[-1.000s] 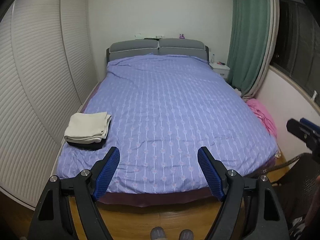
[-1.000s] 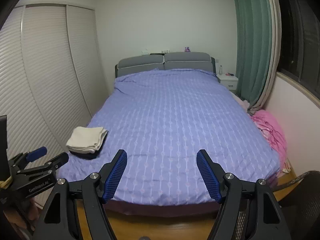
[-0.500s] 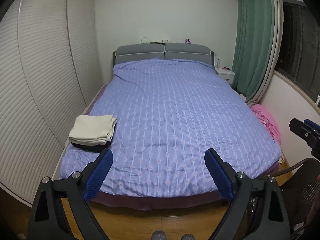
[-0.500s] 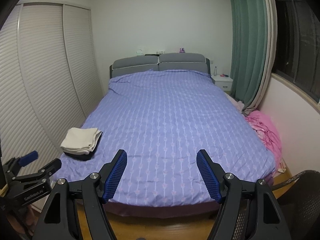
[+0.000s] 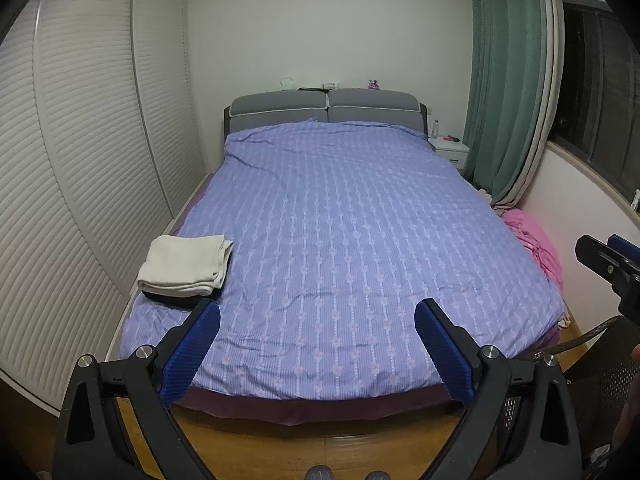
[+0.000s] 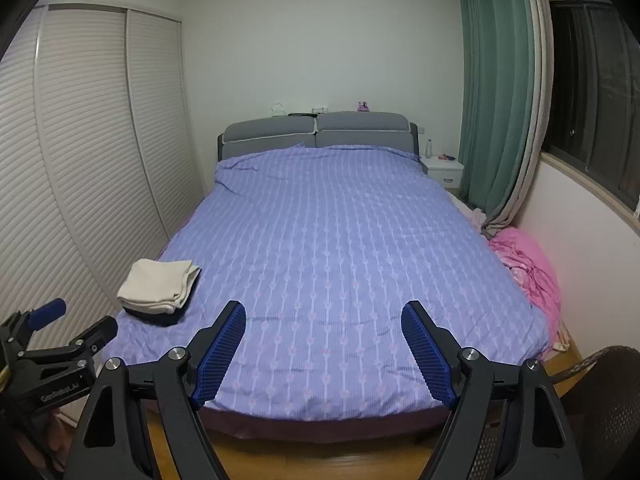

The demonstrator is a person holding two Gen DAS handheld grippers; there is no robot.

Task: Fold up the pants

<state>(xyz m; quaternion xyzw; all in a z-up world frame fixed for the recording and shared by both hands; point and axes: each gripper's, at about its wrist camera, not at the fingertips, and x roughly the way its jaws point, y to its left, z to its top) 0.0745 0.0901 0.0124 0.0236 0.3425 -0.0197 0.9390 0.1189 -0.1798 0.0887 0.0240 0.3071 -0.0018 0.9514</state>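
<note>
A cream folded garment (image 5: pixel 184 264) (image 6: pixel 158 286) lies on top of a dark folded one (image 5: pixel 172 300) (image 6: pixel 154 316) at the near left corner of the purple bed (image 5: pixel 340 240) (image 6: pixel 340 240). My left gripper (image 5: pixel 317 312) hovers off the foot of the bed, jaws opening wide, nothing between its blue pads. My right gripper (image 6: pixel 324 310) hangs beside it at the same end, jaws also opening and empty. Each gripper shows at the edge of the other's view: the right gripper (image 5: pixel 608 260) and the left gripper (image 6: pixel 52 332). No unfolded pants are in sight.
White slatted wardrobe doors (image 5: pixel 80 160) run along the left of the bed. A pink heap of cloth (image 5: pixel 532 244) (image 6: pixel 524 264) lies on the floor at the right, under green curtains (image 6: pixel 496 100). A wicker chair (image 6: pixel 612 400) stands at the near right, a nightstand (image 5: pixel 448 150) by the headboard.
The left gripper's jaws have spread clearly wider. The right gripper's jaws have widened a little. Both stay at the foot of the bed.
</note>
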